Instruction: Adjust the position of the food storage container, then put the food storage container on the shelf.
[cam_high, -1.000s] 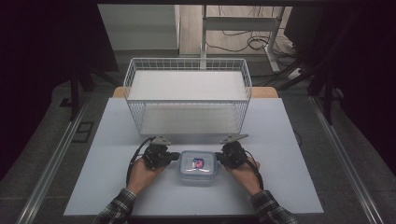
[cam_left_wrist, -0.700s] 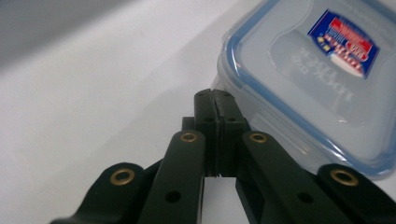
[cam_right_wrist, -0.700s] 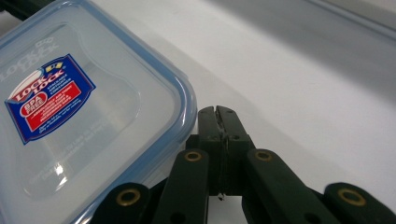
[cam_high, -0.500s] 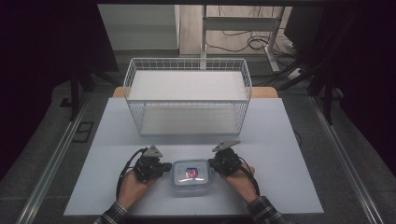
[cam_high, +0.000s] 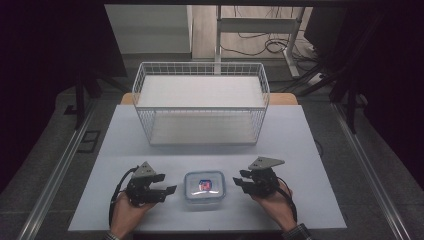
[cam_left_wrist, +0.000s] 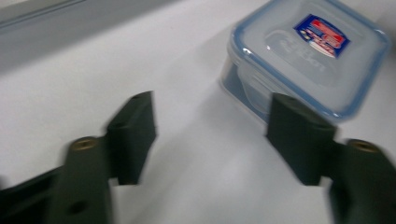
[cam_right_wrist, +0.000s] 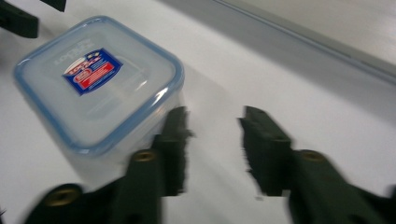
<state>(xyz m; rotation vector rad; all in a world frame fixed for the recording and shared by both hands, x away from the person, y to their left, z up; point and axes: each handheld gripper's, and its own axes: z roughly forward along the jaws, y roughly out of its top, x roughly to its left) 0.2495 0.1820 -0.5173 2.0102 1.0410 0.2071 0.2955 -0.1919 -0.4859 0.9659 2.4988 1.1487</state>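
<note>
Begins with the surface (cam_high: 125, 150): pale, broad, mostly bare. Carries on its far half a white wire basket (cam_high: 200, 64), open at the top, with nothing seen inside.

Holds on its near middle the plastic box (cam_high: 204, 186): small, square with rounded corners, standing flat, closed by a clear lid (cam_left_wrist: 308, 51) with a blue line around the rim and a red-and-blue label (cam_right_wrist: 92, 70) on top. Stands well apart from the basket, between the two tools.

Probably handles as light and stiff; seems to be empty, though the cloudy walls do not allow to be sure. Likely smooth and a little slippery on the walls and on the rounded corners. Not fragile, but may slide on the surface if pushed from one side only. Better to take hold on two opposite flat walls under the lid rim, or to press from left and right together, one tool on each side; better to avoid the corners.

Left of the box: the left hand-held gripper (cam_high: 167, 191), jaws wide apart, nothing between them, just beside the left wall of the box; cannot tell whether touching.

Right of the box: the right hand-held gripper (cam_high: 240, 180), jaws also apart, though less wide, nothing between them, one jaw very near the right wall of the box; contact not clear because of blur.
</note>
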